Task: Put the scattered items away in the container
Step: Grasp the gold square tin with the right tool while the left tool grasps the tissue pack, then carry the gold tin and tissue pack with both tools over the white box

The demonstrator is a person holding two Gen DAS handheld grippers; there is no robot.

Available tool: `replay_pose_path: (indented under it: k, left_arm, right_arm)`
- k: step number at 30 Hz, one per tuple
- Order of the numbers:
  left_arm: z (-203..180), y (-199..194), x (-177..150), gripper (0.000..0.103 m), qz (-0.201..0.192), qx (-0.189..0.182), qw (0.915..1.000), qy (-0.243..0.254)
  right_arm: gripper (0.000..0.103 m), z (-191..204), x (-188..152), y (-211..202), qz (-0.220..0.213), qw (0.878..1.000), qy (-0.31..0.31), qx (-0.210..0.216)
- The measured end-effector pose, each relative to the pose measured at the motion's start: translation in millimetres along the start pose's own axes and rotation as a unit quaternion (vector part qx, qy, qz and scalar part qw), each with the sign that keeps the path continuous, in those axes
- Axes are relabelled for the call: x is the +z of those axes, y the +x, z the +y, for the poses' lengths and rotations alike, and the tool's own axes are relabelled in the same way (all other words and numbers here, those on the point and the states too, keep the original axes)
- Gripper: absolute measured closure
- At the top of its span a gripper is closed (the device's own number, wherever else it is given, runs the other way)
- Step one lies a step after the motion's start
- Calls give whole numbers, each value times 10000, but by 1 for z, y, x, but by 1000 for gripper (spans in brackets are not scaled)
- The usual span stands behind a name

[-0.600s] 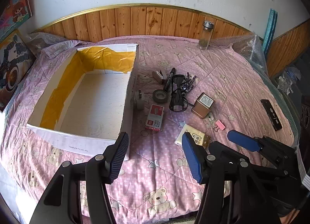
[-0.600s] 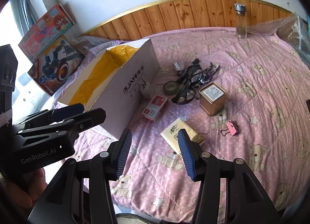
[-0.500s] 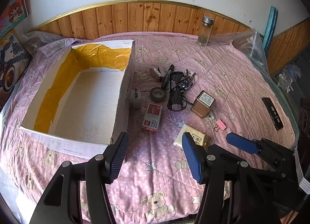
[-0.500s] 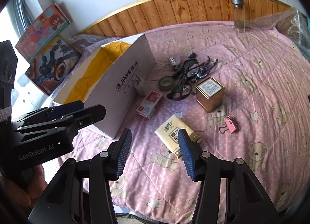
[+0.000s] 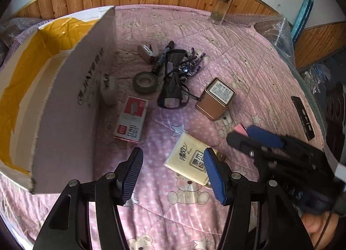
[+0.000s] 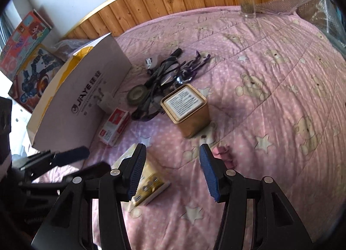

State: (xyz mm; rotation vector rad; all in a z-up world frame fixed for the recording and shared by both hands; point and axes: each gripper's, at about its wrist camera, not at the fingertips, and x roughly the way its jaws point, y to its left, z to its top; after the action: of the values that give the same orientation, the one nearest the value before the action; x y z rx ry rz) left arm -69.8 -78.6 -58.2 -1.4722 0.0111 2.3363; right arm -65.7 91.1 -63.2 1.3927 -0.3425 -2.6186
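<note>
A white cardboard box [image 5: 64,90] with yellow lining lies open on the left of the pink bedspread. Scattered beside it are a red staple box [image 5: 131,118], a tape roll [image 5: 145,81], a black flashlight [image 5: 172,90], a gold tin [image 5: 216,98], a yellow tissue pack [image 5: 190,159] and a pink binder clip [image 6: 222,155]. My left gripper [image 5: 173,174] is open, low over the bedspread between the staple box and tissue pack. My right gripper [image 6: 172,170] is open, hovering just in front of the gold tin [image 6: 187,109], with the binder clip by its right finger.
A glass jar [image 5: 220,5] stands by the wooden wall panel at the back. A black remote-like bar [image 5: 302,118] lies at the right edge. Bubble wrap [image 5: 274,29] sits at the far right corner. Colourful toy boxes [image 6: 28,55] lean behind the cardboard box.
Both grippers have dropped lower and moved forward toward the scattered items. The items now look much closer. Both stay open.
</note>
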Motion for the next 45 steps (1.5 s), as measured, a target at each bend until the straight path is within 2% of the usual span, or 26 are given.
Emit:
replay_pose_path:
  k: [4,7,12,16,18,23,25,26,28,33,37,39,41,42,45]
  left_arm:
    - [-12,20,-7,43,126,-168,9997,81]
    - [-17,31,-9,35,172,-186,9996,86]
    - [-25,54,-12,25,173,-10,9995,250]
    - [-25,65,-13,22,76,-303,9993,222]
    - [-27,66,-13,20,81,-320,9990,311]
    - [-37,67,-15,20,184,-432,9975,522]
    - [-36,67,-14,25,113,-411,9980,463]
    - [-33,66,-13,27,89,-535,9979,342]
    - [-24,63,-9,28,58,-810,9967,43]
    - [-12,65,-5,28,219,-1170,9915,-524]
    - [-4,66,-3,27,297,-1367,9855,-961]
    - [-4,67,-4,27,290,-1357,9858,-950]
    - [-5,67,-2,40,273,-1245,9875,-931]
    - [-4,66,-3,52,292,-1282,9868,-941]
    - [-2,67,-2,58,312,-1386,9846,-1019]
  right_arm:
    - [44,-6,18,23,124,9985,-517,-145]
    - [43,-8,28,41,215,9964,-812,-135]
    - [41,-4,35,63,297,9933,-1116,-47]
    - [42,-12,38,68,244,9955,-896,186]
    - [46,-16,38,69,220,9963,-781,282]
    - [47,-21,36,66,112,9976,-561,387]
    - [47,-23,35,64,88,9980,-464,426]
    - [47,-24,35,63,91,9980,-409,463]
    - [47,-27,34,61,83,9982,-320,494]
    - [47,-31,29,57,61,9986,-195,489]
    - [47,-33,25,55,59,9986,-96,526]
    - [47,-35,24,53,70,9983,-5,583]
    - [47,-38,23,51,78,9980,86,615]
    - [47,-40,22,50,79,9979,130,626]
    - [47,-42,20,44,48,9976,256,643]
